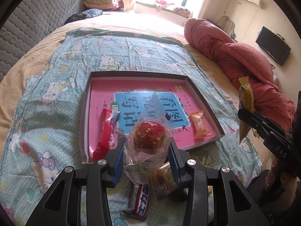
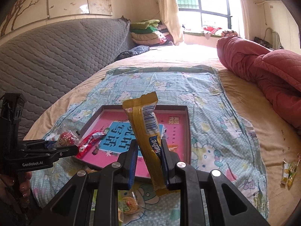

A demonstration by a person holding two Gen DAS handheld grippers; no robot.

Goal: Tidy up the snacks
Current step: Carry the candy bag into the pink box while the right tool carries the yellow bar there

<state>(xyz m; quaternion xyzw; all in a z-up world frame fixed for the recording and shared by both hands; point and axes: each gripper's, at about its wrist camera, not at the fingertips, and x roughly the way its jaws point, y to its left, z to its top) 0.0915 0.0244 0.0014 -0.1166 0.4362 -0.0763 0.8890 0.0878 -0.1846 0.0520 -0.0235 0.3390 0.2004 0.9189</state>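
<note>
My left gripper (image 1: 146,150) is shut on a clear-wrapped red ball snack (image 1: 149,135), held just above the near edge of a shallow box (image 1: 205,96) with a pink book as its floor. In the box lie a red stick snack (image 1: 104,131) and an orange candy (image 1: 200,125). My right gripper (image 2: 148,158) is shut on a yellow snack bar (image 2: 148,130), held upright above the box's near edge (image 2: 186,131). From the left wrist view the right gripper (image 1: 244,113) is to the right, beside the box. The left gripper (image 2: 62,146) with the red ball (image 2: 65,138) shows at the left.
The box rests on a Hello Kitty cloth (image 1: 56,86) on a bed. A dark chocolate bar (image 1: 140,201) and an orange-green packet (image 1: 163,179) lie on the cloth below my left gripper. A red quilt (image 2: 263,67) is at right. Small yellow-green packets (image 2: 288,172) lie at the bed's right edge.
</note>
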